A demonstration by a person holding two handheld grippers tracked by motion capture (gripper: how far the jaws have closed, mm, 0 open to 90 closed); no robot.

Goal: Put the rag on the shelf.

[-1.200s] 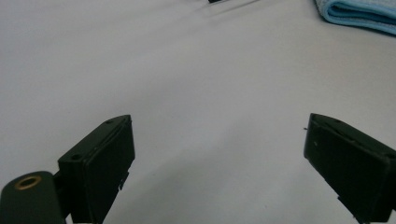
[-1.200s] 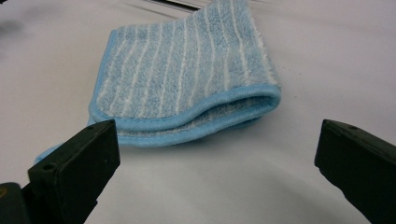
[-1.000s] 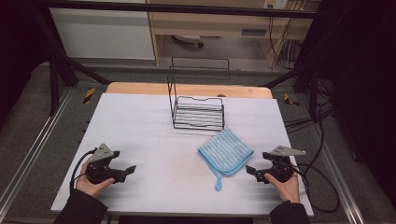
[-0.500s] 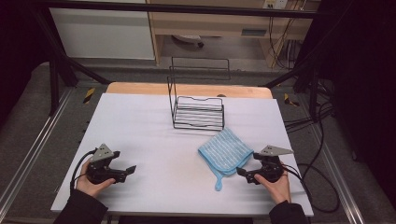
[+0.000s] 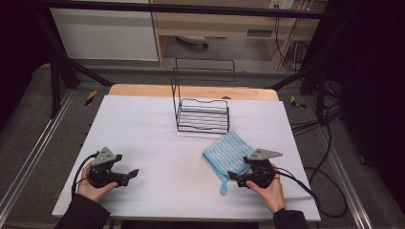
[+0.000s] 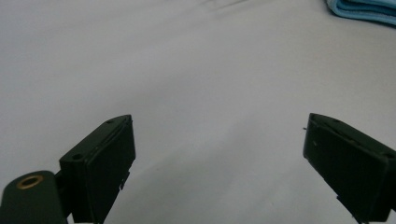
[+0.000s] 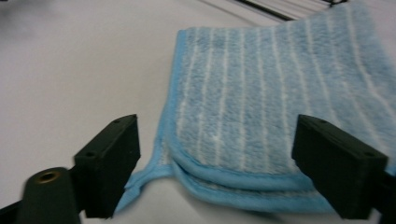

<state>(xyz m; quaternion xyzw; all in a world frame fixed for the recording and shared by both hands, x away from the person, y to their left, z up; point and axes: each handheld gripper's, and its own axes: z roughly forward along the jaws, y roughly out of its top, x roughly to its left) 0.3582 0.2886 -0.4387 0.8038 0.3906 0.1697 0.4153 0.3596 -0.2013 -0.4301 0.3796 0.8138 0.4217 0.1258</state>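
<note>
Folded blue cloth (image 5: 228,153) on table (image 5: 143,124) before wire rack (image 5: 203,114); right gripper (image 5: 232,175) spread at its near edge, left gripper (image 5: 134,172) spread, idle; step likely approach, next close on edge.

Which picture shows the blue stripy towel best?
The right gripper view: the folded blue striped terry towel is close, stripes and folded edges clear. The high view shows it whole but small; the left gripper view catches a corner.

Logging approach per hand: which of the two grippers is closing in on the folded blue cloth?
The right gripper: its open fingers frame the cloth. The left gripper faces bare table.
</note>
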